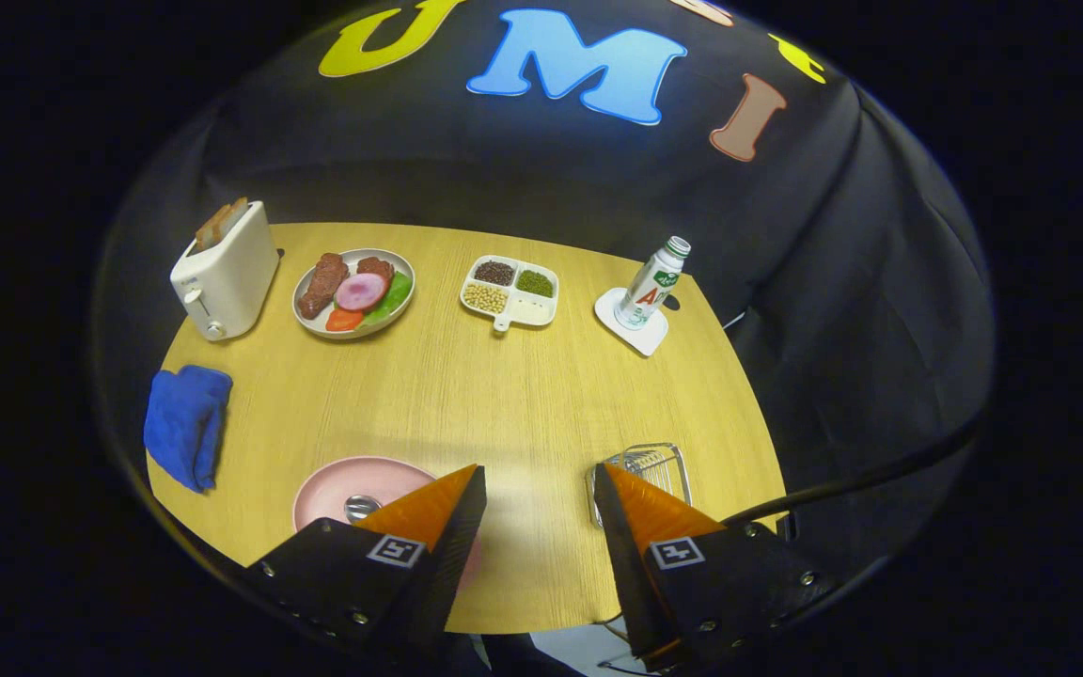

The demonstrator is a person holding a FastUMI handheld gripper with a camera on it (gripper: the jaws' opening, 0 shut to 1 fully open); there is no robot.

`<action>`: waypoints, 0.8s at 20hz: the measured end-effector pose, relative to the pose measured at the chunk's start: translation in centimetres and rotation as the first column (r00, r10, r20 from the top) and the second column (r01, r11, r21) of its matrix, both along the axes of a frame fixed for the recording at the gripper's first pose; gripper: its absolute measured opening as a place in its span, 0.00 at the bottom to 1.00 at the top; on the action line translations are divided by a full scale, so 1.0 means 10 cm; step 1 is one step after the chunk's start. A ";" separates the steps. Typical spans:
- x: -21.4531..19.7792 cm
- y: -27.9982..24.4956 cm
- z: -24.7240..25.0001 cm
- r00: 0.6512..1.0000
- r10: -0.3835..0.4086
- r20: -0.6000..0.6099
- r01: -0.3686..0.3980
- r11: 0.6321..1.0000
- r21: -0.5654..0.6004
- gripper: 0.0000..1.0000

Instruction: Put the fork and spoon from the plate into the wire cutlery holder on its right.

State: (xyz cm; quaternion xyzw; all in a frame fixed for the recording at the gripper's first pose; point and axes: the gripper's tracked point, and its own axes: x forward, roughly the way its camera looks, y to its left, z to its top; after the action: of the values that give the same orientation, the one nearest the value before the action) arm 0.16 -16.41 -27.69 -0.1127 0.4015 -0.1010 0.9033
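Gripper hangs open and empty above the desk, plate with spoon behind its left finger, holder behind its right.

1. A white toaster with bread slices in it stands at the far left of the wooden worktop.
2. Beside it is a plate of food.
3. A divided white dish holds grains.
4. A bottle stands on a white coaster.
5. A blue cloth lies near the left edge.
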 end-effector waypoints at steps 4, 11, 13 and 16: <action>0.01 0.32 -0.05 0.999 0.054 0.002 -0.054 0.998 0.015 0.72; -0.02 0.79 -0.13 0.991 0.133 -0.010 -0.132 0.991 0.032 0.72; -0.04 0.88 -0.19 0.988 0.151 -0.020 -0.151 0.988 0.034 0.72; -0.09 1.03 -0.29 0.983 0.179 -0.038 -0.178 0.983 0.042 0.72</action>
State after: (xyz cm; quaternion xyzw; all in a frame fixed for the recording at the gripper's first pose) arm -0.72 -6.13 -30.59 -0.1330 0.4104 -0.0094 0.9021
